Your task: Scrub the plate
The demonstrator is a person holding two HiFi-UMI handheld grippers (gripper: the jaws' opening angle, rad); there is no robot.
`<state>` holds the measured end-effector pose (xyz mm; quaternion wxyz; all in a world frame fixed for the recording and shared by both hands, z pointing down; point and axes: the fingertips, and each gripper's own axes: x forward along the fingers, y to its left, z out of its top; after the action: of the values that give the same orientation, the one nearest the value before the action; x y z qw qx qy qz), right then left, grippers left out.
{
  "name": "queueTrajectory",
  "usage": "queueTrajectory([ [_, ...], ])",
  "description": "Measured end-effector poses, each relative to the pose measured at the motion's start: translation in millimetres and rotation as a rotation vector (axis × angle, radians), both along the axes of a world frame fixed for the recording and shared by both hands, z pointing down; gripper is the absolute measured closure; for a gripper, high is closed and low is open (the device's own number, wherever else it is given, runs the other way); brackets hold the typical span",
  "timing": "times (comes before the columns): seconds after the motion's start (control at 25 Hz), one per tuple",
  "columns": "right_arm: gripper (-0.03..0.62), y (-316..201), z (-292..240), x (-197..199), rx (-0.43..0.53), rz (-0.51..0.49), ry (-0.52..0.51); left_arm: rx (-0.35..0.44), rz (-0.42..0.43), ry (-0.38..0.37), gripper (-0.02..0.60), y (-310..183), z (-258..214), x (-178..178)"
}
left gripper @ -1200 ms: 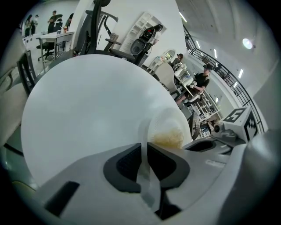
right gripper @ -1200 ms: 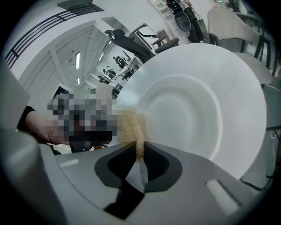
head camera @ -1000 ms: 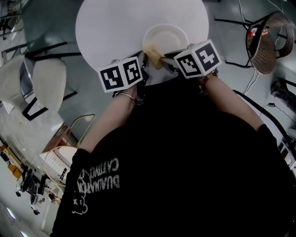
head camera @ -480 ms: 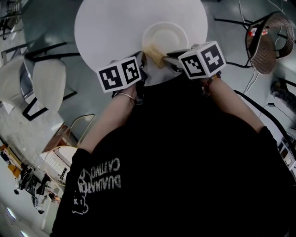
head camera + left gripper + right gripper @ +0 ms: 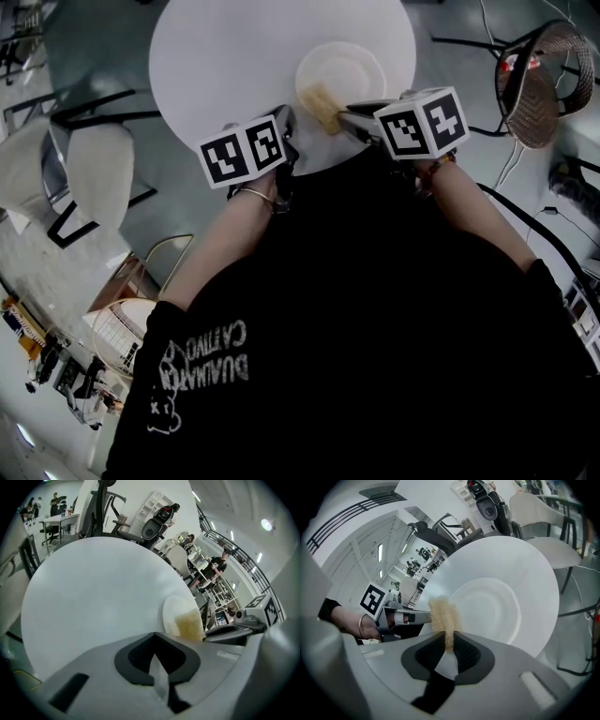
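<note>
Two grippers over a round, smooth, matte white table, both angled down from its near edge.

- Plate: white, round and shallow, with a wide flat rim and a sunken centre. It sits flat on the table on the near right part of the top, close to the edge.
- Right gripper: clenched on a sponge. In the right gripper view the dark ribbed pads pinch the sponge's lower end and the rest stands proud of the jaws. The sponge is tan and coarse, with an open-pore texture, fuzzy edges and a roughly rectangular block shape.
- The sponge's free end lies over the plate's near-left rim. I can't confirm contact from any view.
- Left gripper: jaws pressed together with nothing between them, as the left gripper view shows. Its tip is just left of the sponge and the plate rim. Whether it touches the plate I can't tell.
- The two gripper bodies are grey moulded plastic, and each carries a cube with black-and-white square markers.
- The person's left hand has a thin metal bangle at the wrist.

Around the table are a white chair with a smooth padded seat on the left and a woven wicker chair on thin black legs on the right.
</note>
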<state>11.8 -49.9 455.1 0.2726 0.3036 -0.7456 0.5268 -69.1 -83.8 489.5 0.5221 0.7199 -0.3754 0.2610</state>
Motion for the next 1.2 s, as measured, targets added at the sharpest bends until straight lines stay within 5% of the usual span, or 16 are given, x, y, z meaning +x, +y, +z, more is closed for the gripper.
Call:
queueTrajectory([
  [1.2,0.534,-22.8,-10.5,79.5,0.045,0.254,0.073,-0.004,0.023,0.007,0.578,1.1,0.3,7.1],
])
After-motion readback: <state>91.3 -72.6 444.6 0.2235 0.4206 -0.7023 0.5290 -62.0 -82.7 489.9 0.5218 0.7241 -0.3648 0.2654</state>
